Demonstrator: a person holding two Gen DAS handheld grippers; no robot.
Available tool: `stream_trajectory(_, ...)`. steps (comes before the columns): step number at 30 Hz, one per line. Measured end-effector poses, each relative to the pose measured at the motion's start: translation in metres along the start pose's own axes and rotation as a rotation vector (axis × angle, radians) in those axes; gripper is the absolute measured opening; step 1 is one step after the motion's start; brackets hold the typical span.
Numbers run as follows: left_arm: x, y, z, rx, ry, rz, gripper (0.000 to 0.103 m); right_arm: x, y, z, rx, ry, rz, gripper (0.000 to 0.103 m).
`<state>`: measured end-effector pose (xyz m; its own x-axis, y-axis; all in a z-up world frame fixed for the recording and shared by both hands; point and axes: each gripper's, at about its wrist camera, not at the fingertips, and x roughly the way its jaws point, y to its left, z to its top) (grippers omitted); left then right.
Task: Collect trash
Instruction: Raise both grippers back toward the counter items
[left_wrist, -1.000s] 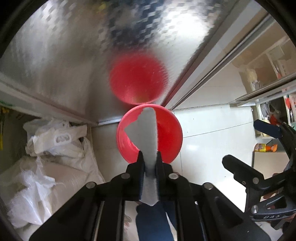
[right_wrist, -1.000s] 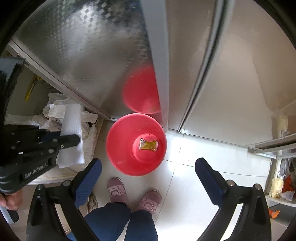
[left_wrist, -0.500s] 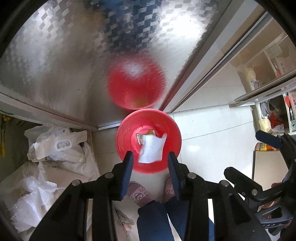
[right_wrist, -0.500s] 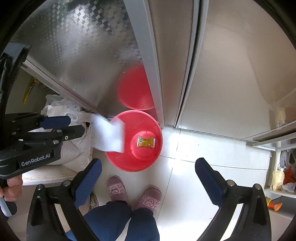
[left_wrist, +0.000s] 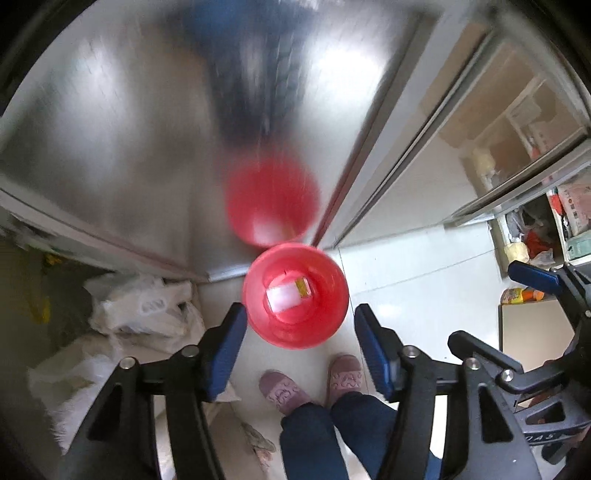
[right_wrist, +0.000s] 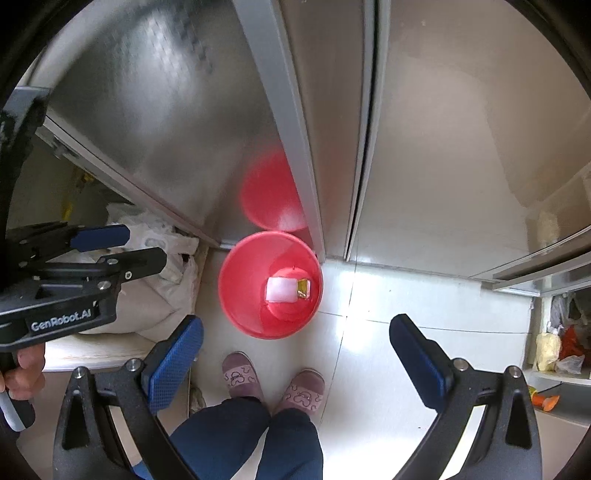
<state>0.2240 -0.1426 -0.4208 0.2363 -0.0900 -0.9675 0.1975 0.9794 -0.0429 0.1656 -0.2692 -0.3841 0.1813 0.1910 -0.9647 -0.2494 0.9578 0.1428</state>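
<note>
- The left claw (left_wrist: 299, 328) points down over the round red plastic bin (left_wrist: 295, 299); its blue-padded jaws have just been opening and now stand apart with nothing between them.
- The right claw (right_wrist: 295, 347) is spread wide and empty, also aimed down at the bin.
- A white piece of trash (right_wrist: 281, 289) lies flat on the bin's bottom, touching a small yellow wrapper (right_wrist: 303, 288) at its side.
- The bin stands on the glossy white tiled floor (right_wrist: 406, 314), right against the foot of a textured metal cabinet door (right_wrist: 166, 110), which mirrors it as a red blur.
- White plastic bags (left_wrist: 140, 306) are heaped just to one side of the bin.
- The person's two mauve slippers (right_wrist: 273, 380) stand near the bin, dark blue trouser legs (right_wrist: 251, 443) above them.
- Shelves with cluttered packets (left_wrist: 535, 236) sit well apart at the far edge.
</note>
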Motion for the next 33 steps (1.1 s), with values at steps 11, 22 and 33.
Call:
stream_trajectory(11, -0.145, -0.013, 0.015, 0.002, -0.112, -0.009, 0.078, -0.129, 0.011, 0.033, -0.006, -0.094, -0.009, 0.101)
stream_trajectory(22, -0.289, 0.009, 0.016, -0.081, -0.272, 0.075, 0.103, -0.256, 0.03, 0.061, -0.061, -0.253, 0.017, 0.101)
stream_trajectory(33, -0.377, 0.05, 0.021, -0.172, -0.375, 0.154, 0.103, -0.317, 0.073, 0.101, -0.213, -0.37, 0.079, 0.101)
